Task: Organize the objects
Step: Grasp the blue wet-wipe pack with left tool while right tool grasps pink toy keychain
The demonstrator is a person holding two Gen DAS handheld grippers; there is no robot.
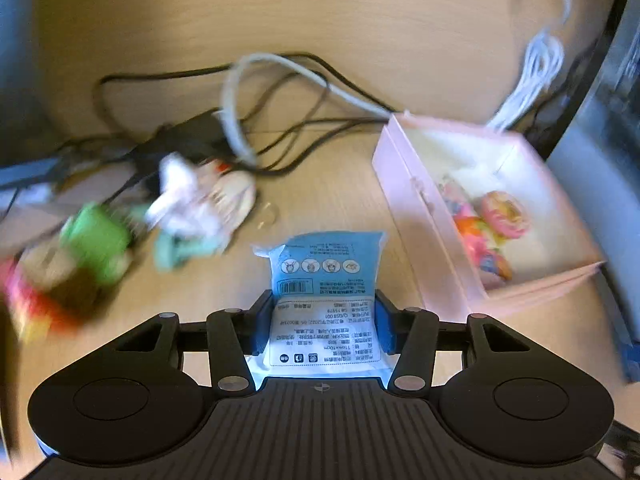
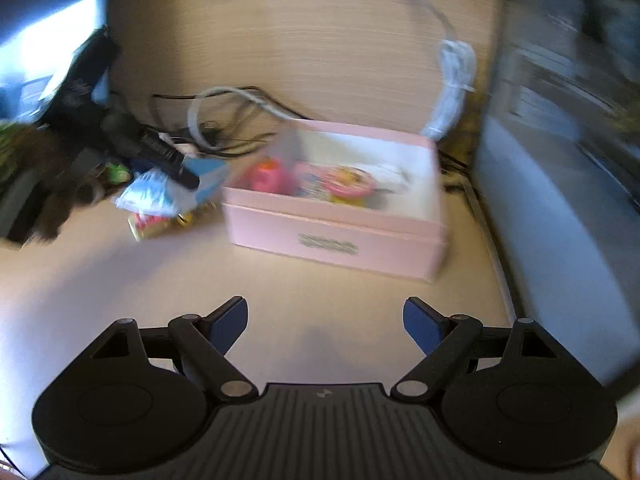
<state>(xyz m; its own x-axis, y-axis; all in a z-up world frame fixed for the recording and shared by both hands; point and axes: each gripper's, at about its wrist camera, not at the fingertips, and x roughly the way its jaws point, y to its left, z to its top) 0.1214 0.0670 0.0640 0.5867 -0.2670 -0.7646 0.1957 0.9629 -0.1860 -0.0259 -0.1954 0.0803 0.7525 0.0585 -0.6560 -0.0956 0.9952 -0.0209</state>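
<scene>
Clearly the blue-and-white packet (image 1: 326, 292) sat between the blue pads of the left hand-held gripper (image 1: 324, 324), which were closed against its two sides; the packet's printed face with a barcode stood up past the fingertips, above the pale wooden counter (image 1: 320, 20). Just to the right of it stood the open pink box (image 1: 424, 208), its white inside holding a round pink-rimmed toy (image 1: 504, 214) and other bright, colourful pieces too blurred to name.

To the left of the packet lay a loose heap of small things: a white crumpled piece (image 1: 188, 196), a teal piece (image 1: 184, 250), a green one (image 1: 100, 236) and something red and yellow (image 1: 28, 308) at the frame's edge, all smeared by motion. Behind them black cables (image 1: 280, 92) and a grey cable (image 1: 236, 92) looped across the counter, and a bundled white cord (image 1: 536, 68) hung near the box's far corner.

The right hand-held gripper (image 2: 325, 326) hovered over bare counter in front of the box's labelled long side, its jaws spread wide with nothing between them. From that view the left hand-held gripper and its packet appeared at the box's left end.
</scene>
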